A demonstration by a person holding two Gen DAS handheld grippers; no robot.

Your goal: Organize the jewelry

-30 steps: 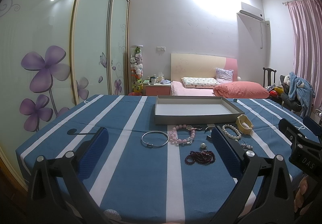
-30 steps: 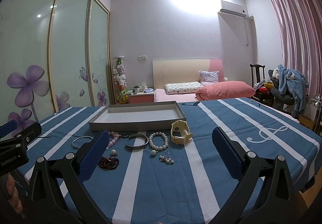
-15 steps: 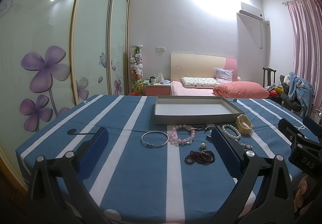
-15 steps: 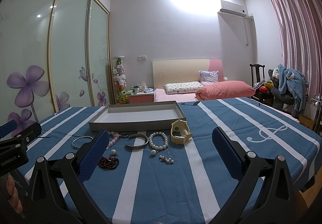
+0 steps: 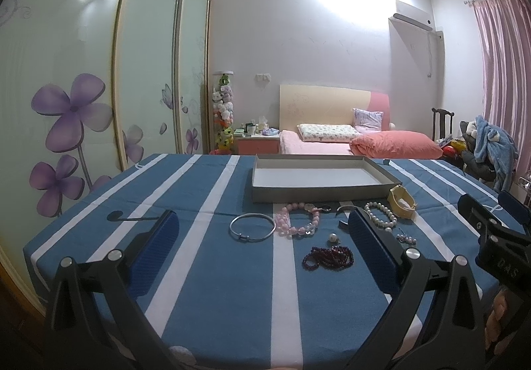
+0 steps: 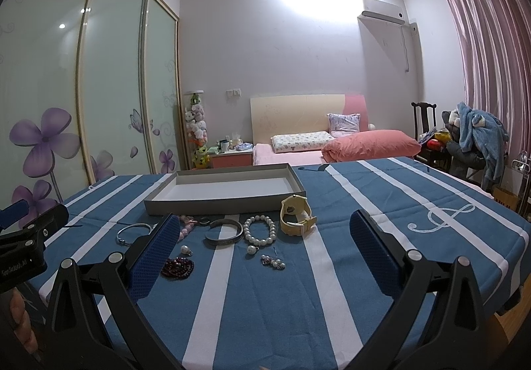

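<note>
A shallow grey tray [image 5: 318,195] [image 6: 212,205] lies empty on the blue striped tablecloth. In front of it lie a silver bangle [image 5: 253,227] [image 6: 132,233], a pink bead bracelet [image 5: 298,223], a pearl bracelet [image 5: 380,220] [image 6: 260,230], a yellow watch [image 5: 402,202] [image 6: 296,215], a dark red bead bracelet [image 5: 328,257] [image 6: 177,267], a grey cuff [image 6: 224,232], pearl earrings [image 6: 252,249] and a small beaded piece [image 6: 273,262]. My left gripper [image 5: 262,237] is open and empty, held short of the jewelry. My right gripper [image 6: 264,240] is open and empty too.
The table [image 6: 398,204] stands in a bedroom with a bed [image 5: 348,140] behind it, sliding wardrobe doors [image 5: 99,87] at left, and a chair with clothes [image 6: 474,137] at right. The right gripper body [image 5: 494,243] shows at the left view's right edge.
</note>
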